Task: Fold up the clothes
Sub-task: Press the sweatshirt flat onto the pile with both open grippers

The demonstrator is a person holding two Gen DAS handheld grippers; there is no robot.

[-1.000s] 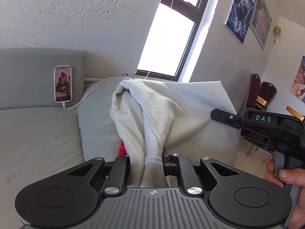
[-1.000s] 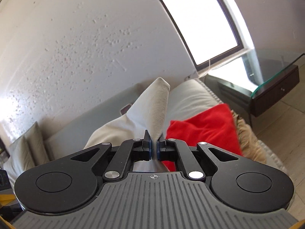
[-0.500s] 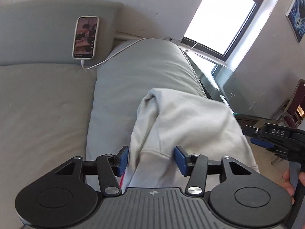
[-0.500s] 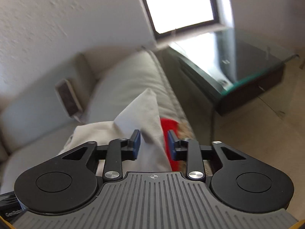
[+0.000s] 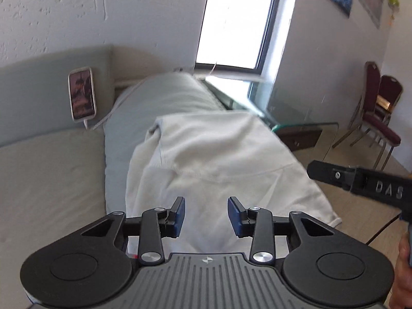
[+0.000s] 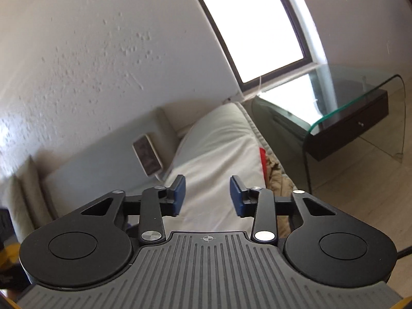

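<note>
the pale grey garment (image 5: 213, 164) lies spread over the sofa arm (image 5: 157, 95), free of both tools. the left gripper (image 5: 206, 215) hangs just above the garment's near edge, its fingers (image 5: 179, 215) parted with nothing pinched, having just been closing a little. the right gripper (image 6: 207, 195) sits beside the garment, its fingers (image 6: 235, 195) likewise apart and empty, also just narrowing. a phone (image 5: 82, 94) leans on the backrest beyond the sofa arm.

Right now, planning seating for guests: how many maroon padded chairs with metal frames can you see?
2: the nearer maroon padded chair stands by the far right wall, and the second maroon chair is stacked close behind it. Others may be out of frame.
</note>
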